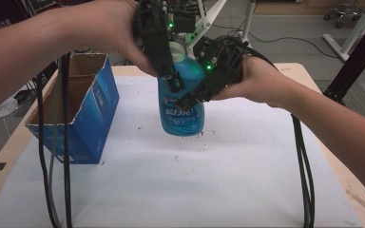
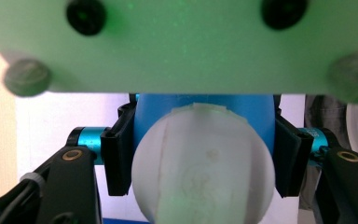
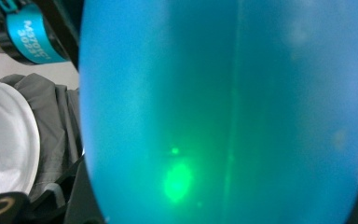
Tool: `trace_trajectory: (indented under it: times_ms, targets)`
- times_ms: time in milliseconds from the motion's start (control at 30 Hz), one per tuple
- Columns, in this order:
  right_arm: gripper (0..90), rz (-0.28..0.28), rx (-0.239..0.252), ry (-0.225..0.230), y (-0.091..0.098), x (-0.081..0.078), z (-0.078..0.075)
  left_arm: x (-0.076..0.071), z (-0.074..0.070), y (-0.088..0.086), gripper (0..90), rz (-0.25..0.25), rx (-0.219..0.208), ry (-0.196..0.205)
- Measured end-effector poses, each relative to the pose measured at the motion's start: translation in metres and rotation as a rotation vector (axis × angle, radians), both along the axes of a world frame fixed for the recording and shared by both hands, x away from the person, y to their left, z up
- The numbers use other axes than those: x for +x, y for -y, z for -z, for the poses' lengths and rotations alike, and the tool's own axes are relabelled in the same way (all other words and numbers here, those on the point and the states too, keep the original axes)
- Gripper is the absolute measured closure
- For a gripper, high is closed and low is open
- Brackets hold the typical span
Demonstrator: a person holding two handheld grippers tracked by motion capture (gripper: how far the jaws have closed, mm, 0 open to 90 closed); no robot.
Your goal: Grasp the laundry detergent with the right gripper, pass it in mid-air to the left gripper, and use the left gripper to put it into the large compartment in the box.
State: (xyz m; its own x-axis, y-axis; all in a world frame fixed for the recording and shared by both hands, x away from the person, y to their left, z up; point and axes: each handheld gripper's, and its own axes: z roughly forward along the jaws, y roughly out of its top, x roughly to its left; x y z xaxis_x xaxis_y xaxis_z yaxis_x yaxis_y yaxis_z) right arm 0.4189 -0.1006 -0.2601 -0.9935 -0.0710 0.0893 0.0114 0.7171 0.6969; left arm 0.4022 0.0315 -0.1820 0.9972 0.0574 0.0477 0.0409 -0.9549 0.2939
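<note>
At the left of the table (image 1: 247, 190) stands a blue cardboard box (image 1: 88, 118), open at the top, its torn rim showing the brown raw card inside; it looks stiff and light. The bottle is not in it, so if the box is where the bottle goes, that part is not yet done.

In the middle is the blue bottle (image 1: 180, 111), of smooth, slightly see-through plastic with a round belly, a printed label and a white cap (image 2: 200, 163) that looks matt and rounded. It is above the white table cover, near the box but apart from it; whether its base touches the cover I cannot tell.

The left tool (image 1: 173, 83) comes from above, and its black jaws are pressed on the bottle's neck just under the cap. The right tool (image 1: 195, 97) is clamped on the bottle's body from the right side. So I judge that the grasp is made, while the carrying or opening remains.
</note>
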Motion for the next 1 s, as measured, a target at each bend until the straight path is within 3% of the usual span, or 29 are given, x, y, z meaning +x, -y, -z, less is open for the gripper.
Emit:
trace_trajectory:
  times_ms: [200,533,600,633,767,1000]
  targets:
    - [44.9,0.014,-0.004,-0.017,0.000,-0.002,0.000,-0.001,0.000,0.000,37.0,0.002,0.001,0.007]
    - [43.5,-0.006,0.008,-0.004,0.000,0.001,0.000,-0.003,-0.002,-0.002,37.7,0.004,-0.021,0.011]
    - [40.5,0.002,0.021,-0.043,0.000,0.000,0.001,-0.005,-0.001,-0.001,37.8,0.009,-0.020,0.019]
    - [29.9,0.007,0.041,-0.043,0.000,0.002,0.001,-0.006,-0.001,-0.001,37.8,0.012,-0.014,0.021]
    - [22.3,0.005,0.023,-0.051,-0.001,0.001,0.003,-0.006,0.002,-0.004,37.8,-0.004,-0.021,0.013]
    - [22.0,0.033,-0.017,-0.072,0.008,0.001,0.014,-0.004,0.000,-0.013,37.9,-0.045,-0.019,0.006]
